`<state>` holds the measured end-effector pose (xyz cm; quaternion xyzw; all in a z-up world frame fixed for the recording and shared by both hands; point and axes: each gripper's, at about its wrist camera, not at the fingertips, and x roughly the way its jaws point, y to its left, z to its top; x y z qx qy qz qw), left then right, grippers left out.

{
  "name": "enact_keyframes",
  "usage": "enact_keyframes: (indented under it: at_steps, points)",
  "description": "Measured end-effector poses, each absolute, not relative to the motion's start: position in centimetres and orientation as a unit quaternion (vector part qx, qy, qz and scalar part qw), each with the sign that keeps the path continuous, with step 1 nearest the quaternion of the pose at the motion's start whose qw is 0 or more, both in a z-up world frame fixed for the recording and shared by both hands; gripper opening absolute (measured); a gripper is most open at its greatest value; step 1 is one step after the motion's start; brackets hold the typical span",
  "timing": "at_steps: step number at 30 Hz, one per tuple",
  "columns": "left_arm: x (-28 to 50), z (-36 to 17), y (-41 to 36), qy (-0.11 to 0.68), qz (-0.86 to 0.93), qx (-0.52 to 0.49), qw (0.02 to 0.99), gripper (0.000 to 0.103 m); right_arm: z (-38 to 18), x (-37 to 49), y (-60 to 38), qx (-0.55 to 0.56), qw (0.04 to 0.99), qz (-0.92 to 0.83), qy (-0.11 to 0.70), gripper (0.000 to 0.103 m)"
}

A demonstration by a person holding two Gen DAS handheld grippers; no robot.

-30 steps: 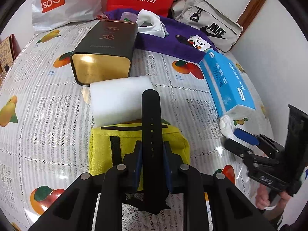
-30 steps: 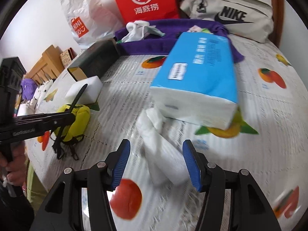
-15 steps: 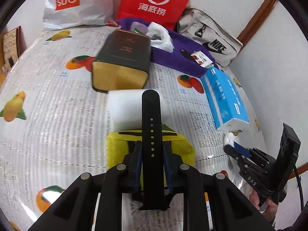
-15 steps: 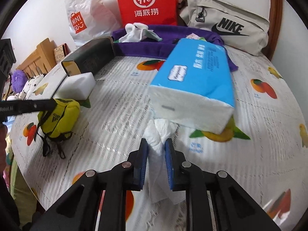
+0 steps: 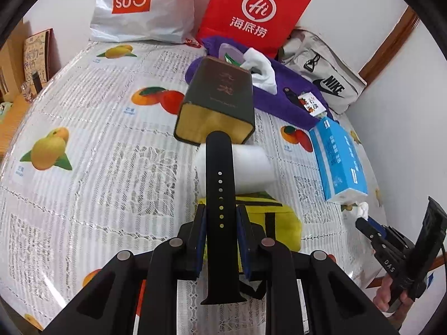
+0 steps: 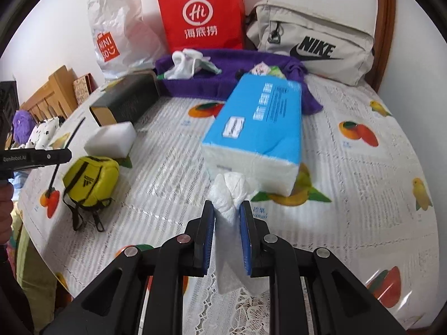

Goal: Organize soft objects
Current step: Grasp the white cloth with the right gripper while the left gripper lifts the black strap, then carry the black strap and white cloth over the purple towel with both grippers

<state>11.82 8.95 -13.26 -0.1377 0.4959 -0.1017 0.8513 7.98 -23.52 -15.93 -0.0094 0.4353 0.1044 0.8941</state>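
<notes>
My left gripper [image 5: 220,210] is shut on a black watch strap [image 5: 220,189], which sticks up and forward between its blue pads above the bed. Below it lie a yellow pouch [image 5: 276,219] and a white sponge block [image 5: 252,167]. My right gripper [image 6: 227,215] is shut on a crumpled white tissue [image 6: 229,191], lifted just in front of the blue tissue pack [image 6: 259,122]. The right wrist view shows the left gripper [image 6: 65,155] at the left edge with the strap [image 6: 74,132], over the yellow pouch [image 6: 90,180]. The left wrist view shows the right gripper [image 5: 363,222] at lower right.
A dark tin box [image 5: 220,103] lies on its side past the sponge. A purple towel [image 5: 282,97] with a white cloth [image 5: 261,68] lies at the back, before a red paper bag [image 5: 254,11], a white plastic bag [image 5: 139,5] and a grey sports bag [image 6: 313,42].
My right gripper closed on the white tissue and lifted it a little. My left gripper carried the strap up and to the left, so the pouch and sponge now sit more to the right.
</notes>
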Motion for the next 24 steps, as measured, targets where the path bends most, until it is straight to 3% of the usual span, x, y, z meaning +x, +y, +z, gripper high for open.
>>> enact_keyframes:
  at_steps: [24]
  points:
    - [16.9, -8.9, 10.0, 0.475, -0.075, -0.129, 0.867, 0.020, -8.8, 13.3, -24.8, -0.009, 0.914, 0.102, 0.392, 0.018]
